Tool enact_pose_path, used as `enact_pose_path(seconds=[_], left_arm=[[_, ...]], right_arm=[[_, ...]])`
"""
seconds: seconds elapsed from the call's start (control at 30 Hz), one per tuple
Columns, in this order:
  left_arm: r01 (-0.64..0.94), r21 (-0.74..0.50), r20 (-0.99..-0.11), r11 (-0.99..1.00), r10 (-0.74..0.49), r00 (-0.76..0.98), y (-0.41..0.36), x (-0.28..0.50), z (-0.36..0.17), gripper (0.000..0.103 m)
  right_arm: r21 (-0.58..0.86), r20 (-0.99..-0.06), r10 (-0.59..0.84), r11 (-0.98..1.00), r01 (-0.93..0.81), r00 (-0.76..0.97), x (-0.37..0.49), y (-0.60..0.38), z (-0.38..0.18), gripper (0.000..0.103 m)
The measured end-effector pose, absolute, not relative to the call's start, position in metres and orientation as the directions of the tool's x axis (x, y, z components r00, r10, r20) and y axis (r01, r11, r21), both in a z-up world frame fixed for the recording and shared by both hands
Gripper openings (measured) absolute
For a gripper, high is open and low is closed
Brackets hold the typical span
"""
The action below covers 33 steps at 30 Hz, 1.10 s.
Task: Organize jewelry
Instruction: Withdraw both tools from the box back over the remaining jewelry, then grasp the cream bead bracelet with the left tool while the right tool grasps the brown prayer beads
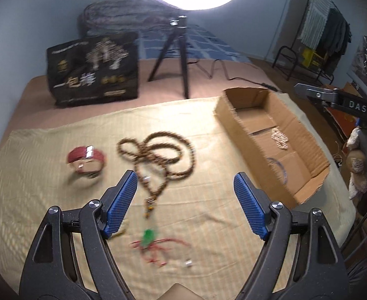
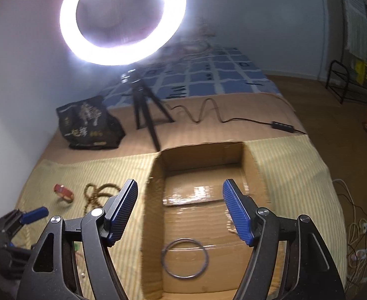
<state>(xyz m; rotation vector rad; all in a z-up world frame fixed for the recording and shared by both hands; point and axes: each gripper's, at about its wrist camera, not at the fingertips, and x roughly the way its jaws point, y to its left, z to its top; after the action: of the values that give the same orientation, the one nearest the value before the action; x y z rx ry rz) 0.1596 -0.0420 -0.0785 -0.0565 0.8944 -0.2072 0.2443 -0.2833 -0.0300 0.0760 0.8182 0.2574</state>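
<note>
Hovering left gripper (image 1: 184,183) jaws apart — bead necklace (image 1: 158,155) just beyond, right gripper (image 2: 179,192) agape over box (image 2: 153,200)

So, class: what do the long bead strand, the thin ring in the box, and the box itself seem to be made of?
Bead strand: probably wood; matte brown round beads.
Thin ring: likely metal; dark, slim, faint sheen.
Box: corrugated cardboard; fluted torn edges, glossy tape inside.

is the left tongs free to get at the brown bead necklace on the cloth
Probably yes. The left tongs stand open and empty, pointing at the brown bead necklace, which lies loose on the yellow cloth with nothing over it. The red bracelet lies apart to the side.
</note>
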Motion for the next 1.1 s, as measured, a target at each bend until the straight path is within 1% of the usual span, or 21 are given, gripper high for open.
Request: enact_pose_path(seconds=[0.27, 0.57, 0.7, 0.8, 0.87, 0.9, 0.93, 1.1], left_arm=[[0.082, -0.158, -0.802, 0.984, -0.176, 0.570, 0.013, 0.159, -0.089, 0.082], [0.091, -0.131, -0.835, 0.987, -0.159, 0.527, 0.055, 0.162, -0.100, 0.082], [0.079, -0.138, -0.861, 0.987, -0.159, 0.482, 0.070, 0.163, -0.120, 0.074], [0.051, -0.161, -0.867, 0.986, -0.166, 0.470, 0.078, 0.164, -0.133, 0.074], [0.031, -0.164, -0.872, 0.986, -0.160, 0.463, 0.082, 0.164, -0.143, 0.071], [0.022, -0.169, -0.875, 0.985, -0.160, 0.457, 0.083, 0.165, -0.147, 0.064], [0.020, -0.172, -0.879, 0.985, -0.162, 0.449, 0.083, 0.165, -0.151, 0.061], [0.031, -0.163, -0.882, 0.986, -0.160, 0.443, 0.079, 0.169, -0.157, 0.061]], right_arm=[[0.179, -0.725, 0.334, 0.936, -0.303, 0.602, 0.247, -0.229, -0.036, 0.070], [0.202, -0.777, 0.394, 0.895, -0.399, 0.490, 0.252, -0.167, -0.061, 0.070], [0.206, -0.806, 0.397, 0.884, -0.419, 0.440, 0.258, -0.145, -0.077, 0.070], [0.210, -0.820, 0.396, 0.880, -0.426, 0.413, 0.262, -0.131, -0.088, 0.070], [0.211, -0.830, 0.394, 0.877, -0.431, 0.395, 0.265, -0.124, -0.095, 0.070], [0.210, -0.834, 0.392, 0.877, -0.433, 0.389, 0.266, -0.120, -0.097, 0.070], [0.208, -0.837, 0.389, 0.876, -0.435, 0.384, 0.267, -0.118, -0.099, 0.070], [0.215, -0.851, 0.382, 0.879, -0.425, 0.361, 0.275, -0.112, -0.114, 0.070]])
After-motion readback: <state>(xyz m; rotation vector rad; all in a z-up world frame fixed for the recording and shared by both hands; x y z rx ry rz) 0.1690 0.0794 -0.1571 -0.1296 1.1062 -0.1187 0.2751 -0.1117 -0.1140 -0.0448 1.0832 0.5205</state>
